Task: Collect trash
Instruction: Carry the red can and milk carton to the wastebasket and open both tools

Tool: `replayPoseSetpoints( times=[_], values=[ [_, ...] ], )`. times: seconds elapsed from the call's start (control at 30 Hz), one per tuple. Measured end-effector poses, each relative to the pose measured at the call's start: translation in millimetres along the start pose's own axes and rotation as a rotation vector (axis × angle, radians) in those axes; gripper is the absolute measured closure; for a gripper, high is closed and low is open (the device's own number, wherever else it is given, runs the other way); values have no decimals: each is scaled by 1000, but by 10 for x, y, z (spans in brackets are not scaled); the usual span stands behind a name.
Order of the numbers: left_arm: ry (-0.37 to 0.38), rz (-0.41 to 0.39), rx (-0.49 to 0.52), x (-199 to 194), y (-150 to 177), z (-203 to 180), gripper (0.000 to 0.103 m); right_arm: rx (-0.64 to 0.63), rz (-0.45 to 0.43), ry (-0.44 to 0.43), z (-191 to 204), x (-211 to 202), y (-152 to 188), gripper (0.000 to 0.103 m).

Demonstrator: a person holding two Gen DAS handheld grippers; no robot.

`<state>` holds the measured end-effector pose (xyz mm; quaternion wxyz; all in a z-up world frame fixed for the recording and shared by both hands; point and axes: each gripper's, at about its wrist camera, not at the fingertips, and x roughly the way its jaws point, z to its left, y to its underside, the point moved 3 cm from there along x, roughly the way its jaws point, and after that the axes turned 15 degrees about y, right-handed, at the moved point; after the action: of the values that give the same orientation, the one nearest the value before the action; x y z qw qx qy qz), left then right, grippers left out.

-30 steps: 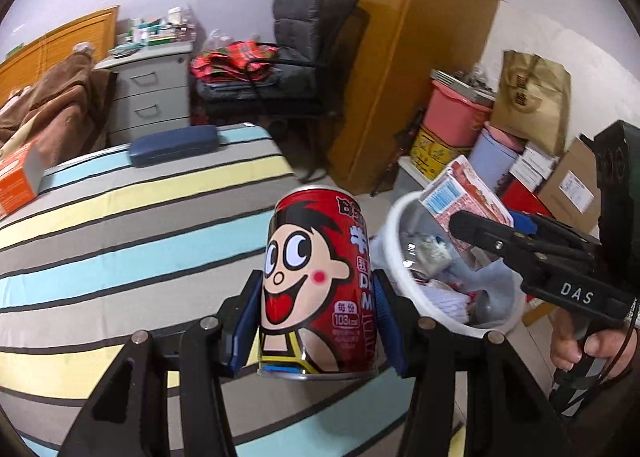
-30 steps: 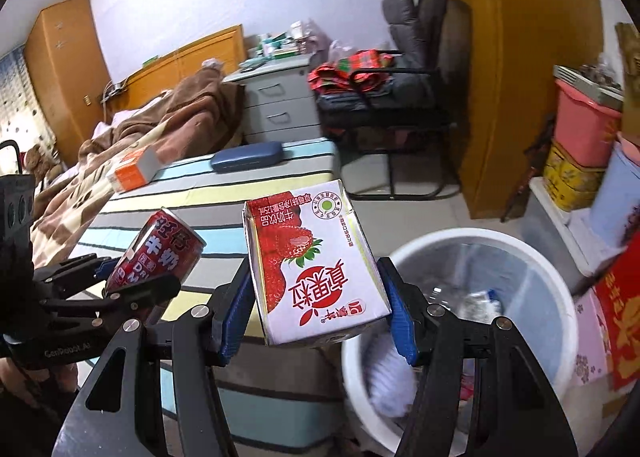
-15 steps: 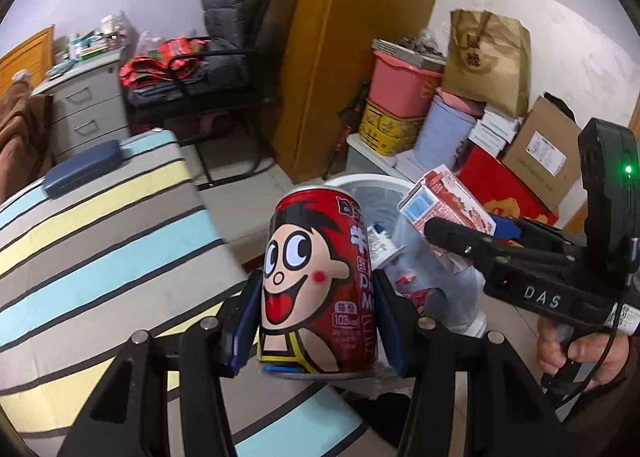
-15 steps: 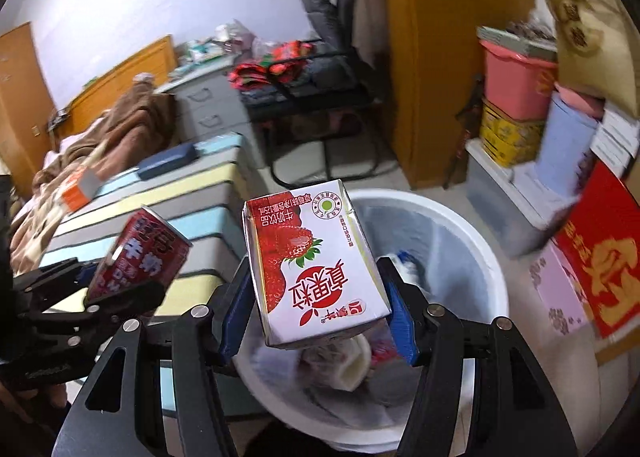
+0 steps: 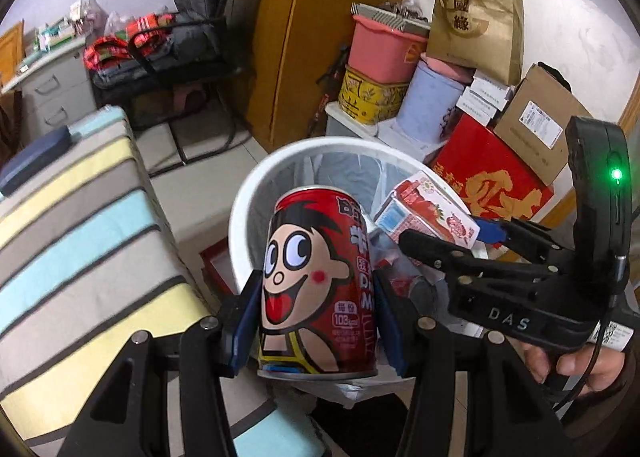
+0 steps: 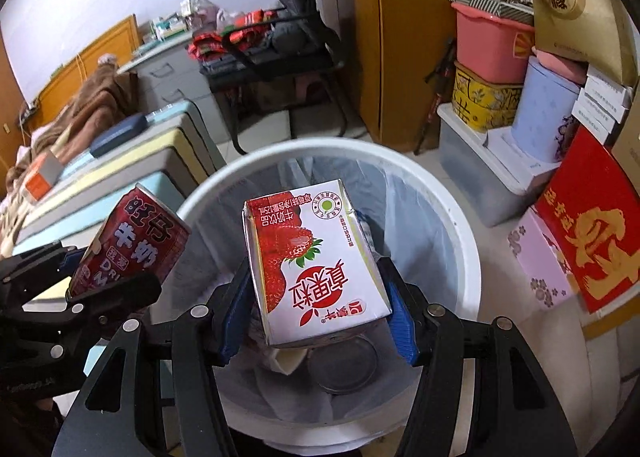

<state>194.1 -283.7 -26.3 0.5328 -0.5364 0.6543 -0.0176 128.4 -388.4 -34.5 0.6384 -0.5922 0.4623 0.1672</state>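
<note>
My left gripper [image 5: 318,321] is shut on a red drink can [image 5: 320,289] with a cartoon face, held upright over the near rim of the white trash bin [image 5: 248,193]. In the right wrist view that can [image 6: 130,241] hangs at the bin's left edge. My right gripper [image 6: 316,313] is shut on a strawberry milk carton [image 6: 312,261], held over the open mouth of the bin [image 6: 464,225]. The carton [image 5: 424,213] shows beyond the can in the left wrist view. The bin has a plastic liner and holds several pieces of trash, among them a metal can end [image 6: 344,365].
A striped bed [image 5: 80,241] lies left of the bin, with a dark blue case [image 6: 120,133] and an orange box [image 6: 40,177] on it. Stacked tubs, a red box [image 6: 588,237] and a paper bag crowd the right wall. A black chair [image 6: 288,29] stands behind.
Both grippers swung right, off the bed and down over the bin, each keeping its item. The bin now fills the middle of the right wrist view.
</note>
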Motion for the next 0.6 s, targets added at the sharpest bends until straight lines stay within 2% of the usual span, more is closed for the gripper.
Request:
replayPoseSetpoints(
  times=[0.03,0.1,0.23,0.4,0.6],
  values=[
    [1,1,-7,16,7,6,48,-1,5,3,-9,11,7,42],
    [-9,-2,-4,37,16,3,38,-2,11,9,-32,28,11,41],
    [-8,-13,1,3,18,-3,36,8,7,42,-97,30,16,41],
    [-1,-49,-14,-126,11,7,35,48,-4,10,-140,-33,24,40],
    [-28,-76,-3,-295,29,7,34,60,-25,14,-89,-119,6,40]
  ],
)
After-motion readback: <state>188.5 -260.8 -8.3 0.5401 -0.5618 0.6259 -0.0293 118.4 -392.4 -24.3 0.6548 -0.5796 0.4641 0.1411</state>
